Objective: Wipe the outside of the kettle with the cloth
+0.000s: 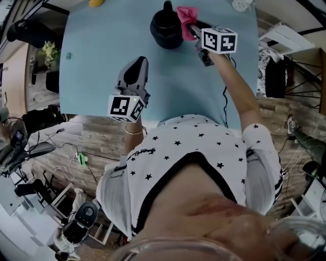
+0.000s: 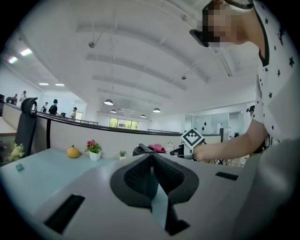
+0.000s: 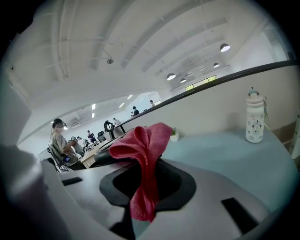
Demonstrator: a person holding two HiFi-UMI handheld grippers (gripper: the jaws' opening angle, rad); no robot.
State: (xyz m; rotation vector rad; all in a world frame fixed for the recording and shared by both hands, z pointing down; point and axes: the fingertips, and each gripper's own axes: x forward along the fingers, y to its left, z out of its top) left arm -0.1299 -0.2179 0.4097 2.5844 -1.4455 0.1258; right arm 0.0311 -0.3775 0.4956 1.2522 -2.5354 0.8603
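The black kettle (image 1: pixel 165 28) stands at the far middle of the blue table (image 1: pixel 102 66). My right gripper (image 1: pixel 190 27) is shut on the pink cloth (image 1: pixel 186 14) and holds it against the kettle's right side. In the right gripper view the cloth (image 3: pixel 145 154) bunches up between the jaws, with the dark kettle (image 3: pixel 104 158) just behind it on the left. My left gripper (image 1: pixel 138 64) hovers shut over the table's near middle, apart from the kettle, with nothing in it. From the left gripper view the kettle (image 2: pixel 142 150) and cloth (image 2: pixel 157 148) sit beyond the tips of that gripper (image 2: pixel 152 160).
A white bottle (image 3: pixel 254 117) stands at the table's far right corner. A yellow fruit (image 2: pixel 72 152), a flower pot (image 2: pixel 93 151) and a small plant (image 2: pixel 123 153) line the far edge. A small green item (image 1: pixel 69 54) lies at the left edge.
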